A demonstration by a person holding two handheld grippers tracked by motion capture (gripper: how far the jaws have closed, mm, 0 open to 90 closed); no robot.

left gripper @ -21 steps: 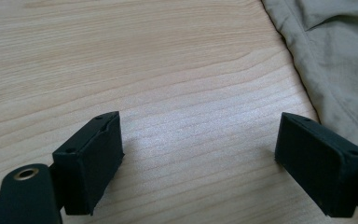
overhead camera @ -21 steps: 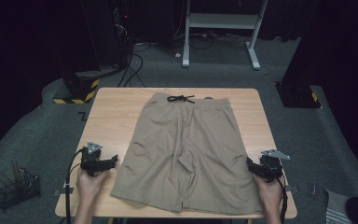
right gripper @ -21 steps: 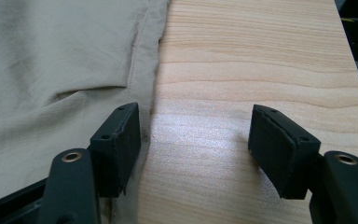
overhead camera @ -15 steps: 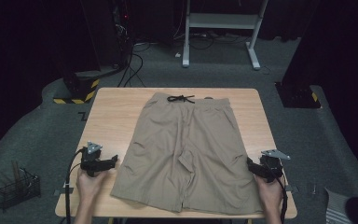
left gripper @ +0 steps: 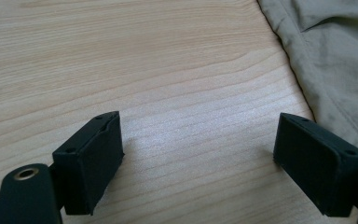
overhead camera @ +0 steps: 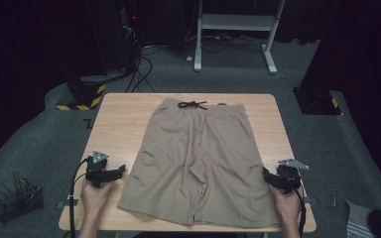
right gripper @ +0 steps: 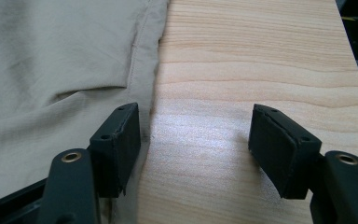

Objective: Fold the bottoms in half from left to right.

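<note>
Comparing with the earlier frames, you have moved nothing: the khaki shorts (overhead camera: 201, 161) lie flat mid-table (overhead camera: 124, 124), your left gripper (overhead camera: 110, 173) and right gripper (overhead camera: 273, 178) just beside their side hems, both wide apart and empty. The right gripper view adds its left jaw overlapping the hem (right gripper: 142, 93); the left gripper view shows bare wood between jaws.

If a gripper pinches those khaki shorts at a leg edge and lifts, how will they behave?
The shorts probably go limp and drape: thin fabric lies flat with soft wrinkles. Likely light, so one pinch may lift that side while the rest drags on the table. Pushed, they would likely bunch rather than slide whole. Rolling or tipping looks unlikely.
</note>
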